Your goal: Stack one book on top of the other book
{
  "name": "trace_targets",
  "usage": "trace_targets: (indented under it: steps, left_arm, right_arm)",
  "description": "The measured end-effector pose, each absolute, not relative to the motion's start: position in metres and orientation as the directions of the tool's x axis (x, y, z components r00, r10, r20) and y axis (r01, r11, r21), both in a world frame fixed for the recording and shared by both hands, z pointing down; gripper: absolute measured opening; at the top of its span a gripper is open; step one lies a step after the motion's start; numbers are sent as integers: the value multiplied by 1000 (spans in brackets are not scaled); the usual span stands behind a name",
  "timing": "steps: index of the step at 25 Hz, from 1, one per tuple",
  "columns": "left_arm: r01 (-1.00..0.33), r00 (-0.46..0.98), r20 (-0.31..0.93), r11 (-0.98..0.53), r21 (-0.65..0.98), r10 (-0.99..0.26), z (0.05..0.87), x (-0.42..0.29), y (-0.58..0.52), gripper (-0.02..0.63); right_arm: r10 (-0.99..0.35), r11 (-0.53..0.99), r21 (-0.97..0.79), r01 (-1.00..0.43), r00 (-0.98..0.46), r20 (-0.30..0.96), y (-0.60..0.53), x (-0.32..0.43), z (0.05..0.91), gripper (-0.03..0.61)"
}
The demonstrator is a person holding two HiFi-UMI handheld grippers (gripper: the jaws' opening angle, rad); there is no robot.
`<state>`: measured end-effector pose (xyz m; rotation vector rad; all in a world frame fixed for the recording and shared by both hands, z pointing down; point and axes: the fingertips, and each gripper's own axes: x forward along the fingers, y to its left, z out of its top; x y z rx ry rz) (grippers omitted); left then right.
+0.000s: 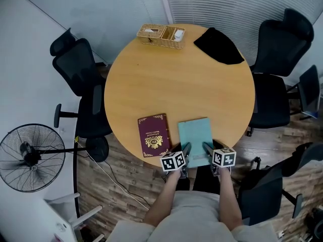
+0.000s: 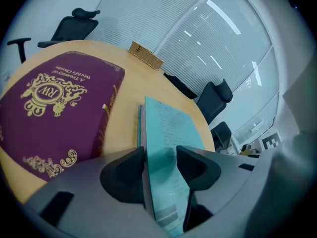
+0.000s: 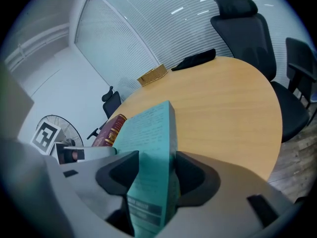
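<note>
**Both grippers clamped on teal book at near edge of tabletop**

The surface is a round wooden tabletop with a plain, light-brown finish. The teal book lies at its near edge, right of centre. The left gripper has its two jaws closed across the thickness of this book at the near left corner, with the pads bearing on it. The right gripper grips the near right corner in the same manner, pads pressed to both faces. The maroon book, with gilt ornament on its cover, lies flat just beside the teal book on its left, apart from it and untouched.

At the far edge of the tabletop stands a wicker basket divided into compartments. A black cloth lies to its right, near the far right edge.

Black office chairs stand round the table, one at the left and one at the right. A floor fan stands at the left. The floor is wood plank. Closed blinds cover the far wall.
</note>
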<state>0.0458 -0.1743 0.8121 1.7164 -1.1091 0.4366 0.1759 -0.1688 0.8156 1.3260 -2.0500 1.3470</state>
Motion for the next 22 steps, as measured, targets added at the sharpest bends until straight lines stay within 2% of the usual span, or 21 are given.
trace_targets:
  steps: [2, 12, 22]
  left_arm:
    - [-848, 491, 732, -69, 525, -473, 814, 44, -173, 209]
    - [-891, 431, 783, -73, 448, -448, 810, 48, -171, 207]
    - [-889, 432, 768, -80, 451, -472, 787, 42, -169, 206]
  right_arm:
    - [-513, 101, -514, -852, -487, 707, -169, 176, 816, 232]
    - [-529, 70, -437, -896, -405, 745, -161, 177, 811, 222]
    - [-566, 70, -430, -900, -391, 726, -158, 171, 787, 219]
